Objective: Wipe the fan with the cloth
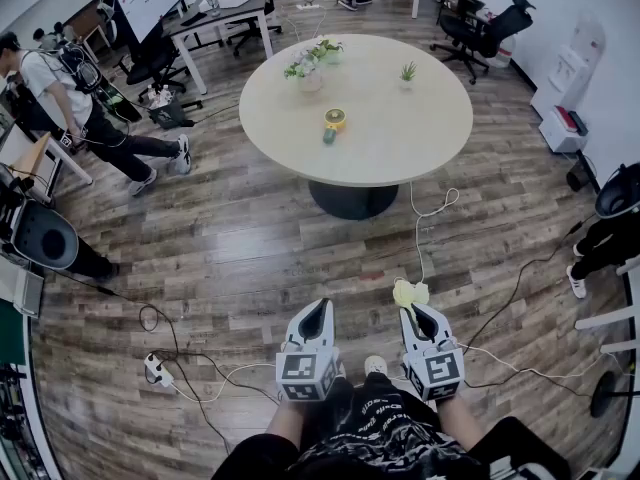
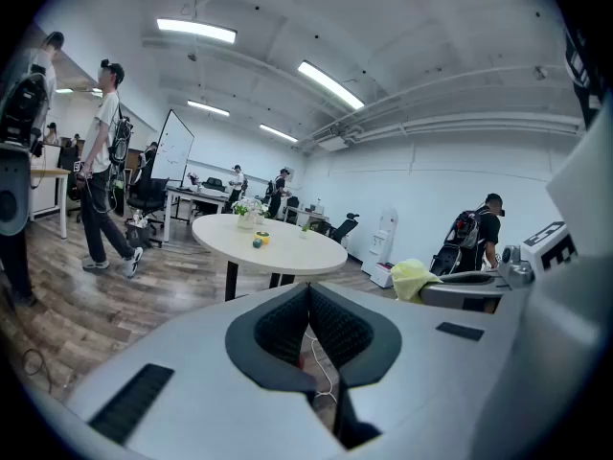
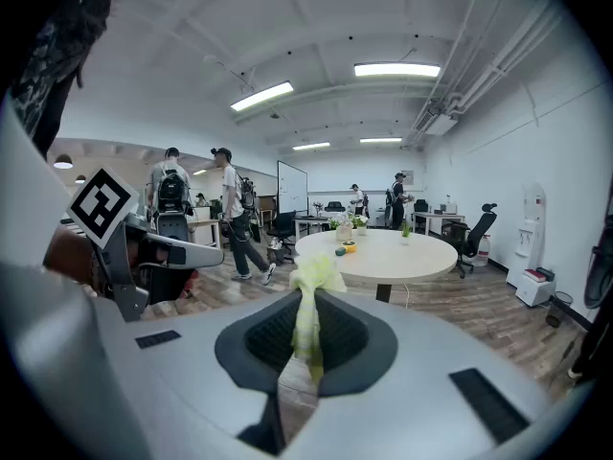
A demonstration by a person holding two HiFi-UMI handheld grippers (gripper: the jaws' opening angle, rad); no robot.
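A small yellow fan (image 1: 334,119) stands near the middle of the round beige table (image 1: 420,143), far ahead of me; it also shows as a tiny yellow fan (image 2: 261,239) in the left gripper view and as a small fan (image 3: 350,246) in the right gripper view. My right gripper (image 1: 416,313) is shut on a pale yellow cloth (image 1: 410,292), whose bunched end sticks out past the jaw tips (image 3: 308,286). My left gripper (image 1: 317,315) is shut with nothing between its jaws (image 2: 308,290). Both are held low over the wood floor, well short of the table.
Potted plants (image 1: 308,64) and a small green plant (image 1: 408,71) stand on the table. Cables and a power strip (image 1: 156,371) lie on the floor. A person (image 1: 70,98) stands at the left, office chairs (image 1: 480,28) at the back right, desks behind.
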